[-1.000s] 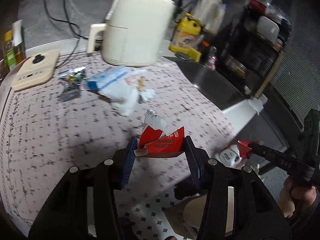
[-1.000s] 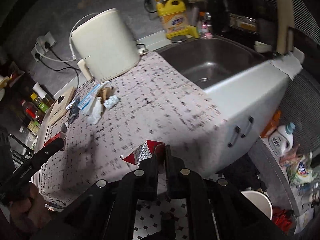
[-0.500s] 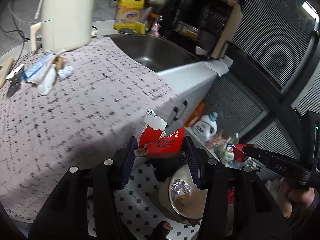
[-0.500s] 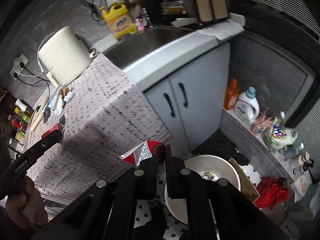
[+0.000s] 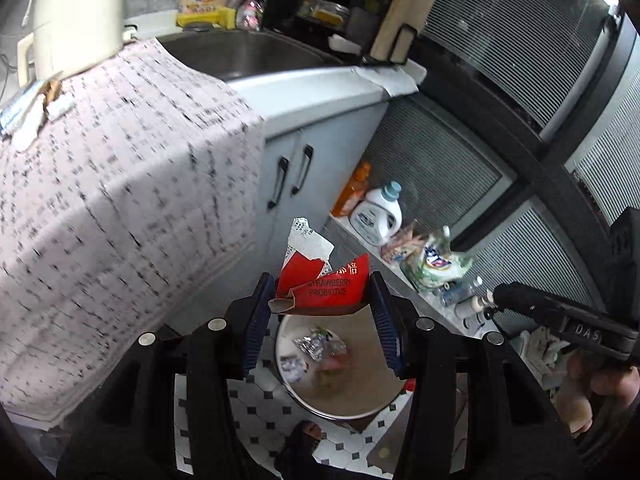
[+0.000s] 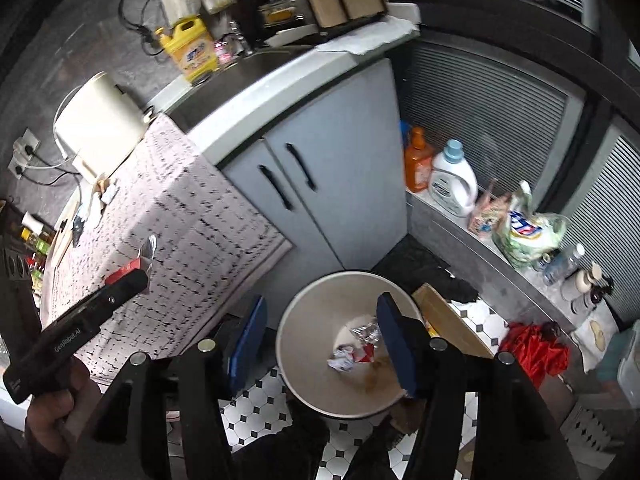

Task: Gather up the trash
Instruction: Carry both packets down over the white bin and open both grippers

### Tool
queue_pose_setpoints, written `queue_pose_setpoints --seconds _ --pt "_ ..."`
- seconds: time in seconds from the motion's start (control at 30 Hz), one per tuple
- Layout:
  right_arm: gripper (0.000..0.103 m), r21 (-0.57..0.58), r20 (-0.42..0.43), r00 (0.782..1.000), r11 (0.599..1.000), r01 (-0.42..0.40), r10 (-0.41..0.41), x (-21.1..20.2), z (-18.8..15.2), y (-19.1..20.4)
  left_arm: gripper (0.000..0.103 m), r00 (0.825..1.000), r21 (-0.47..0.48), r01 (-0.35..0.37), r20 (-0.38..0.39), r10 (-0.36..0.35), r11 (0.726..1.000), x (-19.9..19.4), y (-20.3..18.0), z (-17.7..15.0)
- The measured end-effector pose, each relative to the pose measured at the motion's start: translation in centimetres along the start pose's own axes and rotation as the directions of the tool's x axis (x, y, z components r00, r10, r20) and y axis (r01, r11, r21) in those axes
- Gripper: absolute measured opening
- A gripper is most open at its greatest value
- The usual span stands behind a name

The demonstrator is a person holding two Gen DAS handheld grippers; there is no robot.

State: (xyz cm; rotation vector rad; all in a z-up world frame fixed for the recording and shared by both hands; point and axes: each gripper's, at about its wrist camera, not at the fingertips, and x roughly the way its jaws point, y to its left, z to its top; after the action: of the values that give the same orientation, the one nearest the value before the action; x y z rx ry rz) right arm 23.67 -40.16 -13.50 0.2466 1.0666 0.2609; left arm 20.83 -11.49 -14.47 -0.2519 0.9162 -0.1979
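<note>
My left gripper (image 5: 320, 300) is shut on a torn red "Strawberry Probiotics" wrapper (image 5: 332, 290), held above the round beige trash bin (image 5: 288, 380) on the floor. Crumpled wrappers (image 5: 316, 344) lie inside the bin. In the right wrist view my right gripper (image 6: 322, 304) hangs over the same bin (image 6: 296, 312); its jaws are opening and nothing is between them. Below it in the bin lies a red-and-white scrap (image 6: 366, 354) among silver wrappers. At the left of that view, the left gripper (image 6: 138, 278) shows with its red wrapper (image 6: 128, 268).
A counter under a patterned cloth (image 6: 180, 216) stands left of the bin, with grey cabinet doors (image 6: 320, 168) and a sink (image 5: 240, 52) behind. Detergent bottles (image 6: 452, 184) and bags line a low ledge at right. A cardboard piece (image 6: 448, 320) and red cloth (image 6: 532, 348) lie on the tiled floor.
Both grippers swung from over the counter to above the bin. The right gripper went from shut on a red wrapper scrap to open, and the scrap is gone from its jaws.
</note>
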Motion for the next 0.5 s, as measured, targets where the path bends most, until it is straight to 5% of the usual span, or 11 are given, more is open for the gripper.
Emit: queue_pose_setpoints --seconds 0.4,0.5 --pt "0.057 0.078 0.025 0.997 0.995 0.064 -0.067 -2.5 -1.4 -5.6 0.051 0.992 0.050 0.074 -0.101 -0.069 0.996 3.4 -4.3 -1.5" --pt "0.057 0.090 0.029 0.997 0.994 0.068 -0.071 -2.8 -1.5 -6.3 0.064 0.988 0.064 0.104 -0.118 -0.096 0.993 3.8 -5.1 -1.3"
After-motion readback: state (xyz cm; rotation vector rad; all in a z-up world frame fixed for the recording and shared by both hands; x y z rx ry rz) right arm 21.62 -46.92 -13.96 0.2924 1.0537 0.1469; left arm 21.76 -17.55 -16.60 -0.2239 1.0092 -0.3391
